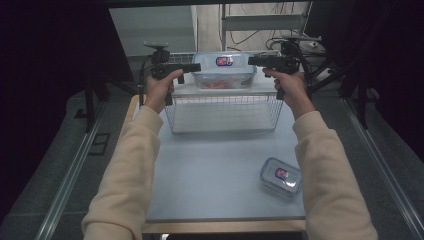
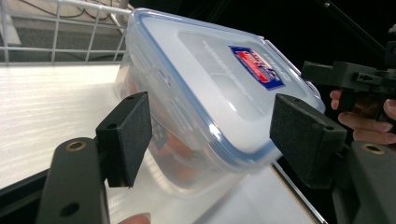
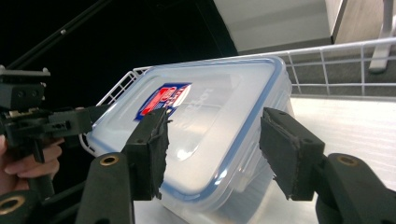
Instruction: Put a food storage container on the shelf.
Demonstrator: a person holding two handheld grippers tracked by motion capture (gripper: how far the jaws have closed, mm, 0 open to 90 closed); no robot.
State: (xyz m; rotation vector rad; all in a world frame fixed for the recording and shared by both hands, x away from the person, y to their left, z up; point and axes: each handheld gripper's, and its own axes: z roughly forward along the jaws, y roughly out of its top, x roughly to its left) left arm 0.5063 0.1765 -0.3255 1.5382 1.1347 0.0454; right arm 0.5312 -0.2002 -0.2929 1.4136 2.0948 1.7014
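Lidded food container (image 1: pixel 223 70) sits on the shelf (image 1: pixel 192 91) above the wire basket (image 1: pixel 223 113), between your left gripper (image 1: pixel 196 66) and right gripper (image 1: pixel 251 61), both jaws parted off its ends, apparently letting it rest.

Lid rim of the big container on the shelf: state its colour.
Blue, around a clear lid; best in the left gripper view.
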